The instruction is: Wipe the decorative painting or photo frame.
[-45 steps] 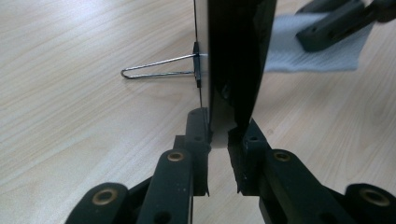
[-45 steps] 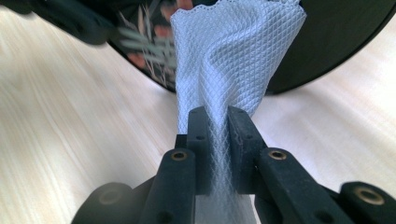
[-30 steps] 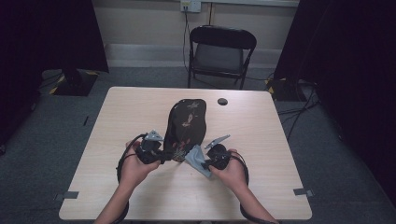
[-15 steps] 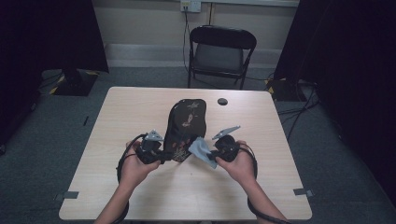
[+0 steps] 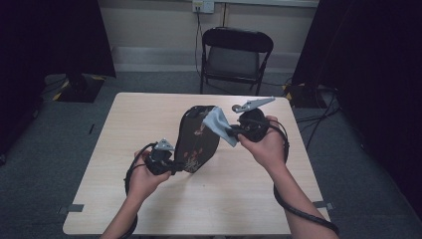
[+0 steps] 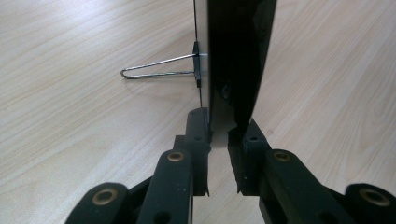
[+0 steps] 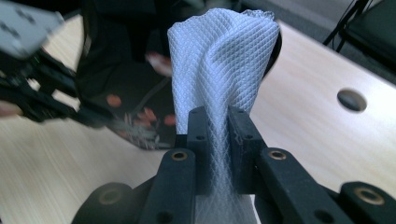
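1. Stood propped on edge near the middle of the desk (image 5: 249,199): a dark oval mirror (image 5: 198,139) with a flower pattern on its back, long axis running from near-left to far-right, tilted.
2. Clamped on the mirror's near-left rim by the left tongs (image 5: 171,167); jaws closed on the thin edge from both sides, steadying it, with a wire stand (image 6: 156,72) poking out to the left in the left gripper view.
3. Pinched tight in the right tongs (image 5: 233,130): a pale blue cloth (image 5: 219,125), bunched and rising past the jaw tips in the right gripper view.
4. Hung off the desk at the mirror's far-right upper end, cloth against or just beside the top rim; contact could not be told for sure.
5. Lay down and to the near-left from the cloth, along the long axis: the rest of the mirror's surface, so a wipe would probably run that way, toward the left hand.
6. Nearer the top rim: the right hand; nearer the foot: the left.
7. Sat apart at the far right of the desk: a small dark round thing (image 7: 351,100).
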A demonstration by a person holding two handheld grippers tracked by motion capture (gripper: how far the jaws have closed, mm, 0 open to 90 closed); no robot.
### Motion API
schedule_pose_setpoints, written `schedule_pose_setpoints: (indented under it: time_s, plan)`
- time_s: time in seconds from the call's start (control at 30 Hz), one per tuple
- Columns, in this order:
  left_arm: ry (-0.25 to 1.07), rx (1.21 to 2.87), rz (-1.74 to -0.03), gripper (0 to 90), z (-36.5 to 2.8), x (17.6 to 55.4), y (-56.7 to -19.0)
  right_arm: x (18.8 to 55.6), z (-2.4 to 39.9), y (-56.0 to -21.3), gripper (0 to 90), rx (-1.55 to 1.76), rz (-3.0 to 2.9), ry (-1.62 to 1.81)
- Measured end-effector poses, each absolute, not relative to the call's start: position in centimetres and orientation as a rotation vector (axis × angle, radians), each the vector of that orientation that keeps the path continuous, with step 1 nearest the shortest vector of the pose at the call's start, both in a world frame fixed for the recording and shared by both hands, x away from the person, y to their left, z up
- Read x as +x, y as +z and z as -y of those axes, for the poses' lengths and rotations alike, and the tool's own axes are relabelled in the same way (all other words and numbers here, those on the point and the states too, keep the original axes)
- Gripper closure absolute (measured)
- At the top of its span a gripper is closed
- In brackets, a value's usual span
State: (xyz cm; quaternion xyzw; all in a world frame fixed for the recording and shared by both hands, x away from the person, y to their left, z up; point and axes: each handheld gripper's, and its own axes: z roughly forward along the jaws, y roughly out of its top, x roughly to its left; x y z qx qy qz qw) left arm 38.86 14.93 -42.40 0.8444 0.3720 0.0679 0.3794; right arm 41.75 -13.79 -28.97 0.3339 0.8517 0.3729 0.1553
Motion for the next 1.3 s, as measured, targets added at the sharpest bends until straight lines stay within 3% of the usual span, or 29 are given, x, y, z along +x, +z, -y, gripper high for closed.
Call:
schedule_pose_setpoints:
  time_s: [0.17, 0.53, 1.3]
  plan:
    - [0.166, 2.153, -0.955, 78.5, -14.9, 38.9, -42.4, 41.8, 12.4, -28.0, 81.0, 0.921, -2.433, 1.085]
    - [0.171, 2.153, -0.952, 78.5, -14.9, 38.9, -42.4, 41.6, 11.0, -29.6, 81.0, 0.892, -2.474, 1.069]
    - [0.17, 2.154, -0.952, 78.5, -14.9, 38.9, -42.4, 41.1, 11.4, -37.0, 81.0, 0.988, -2.574, 1.043]
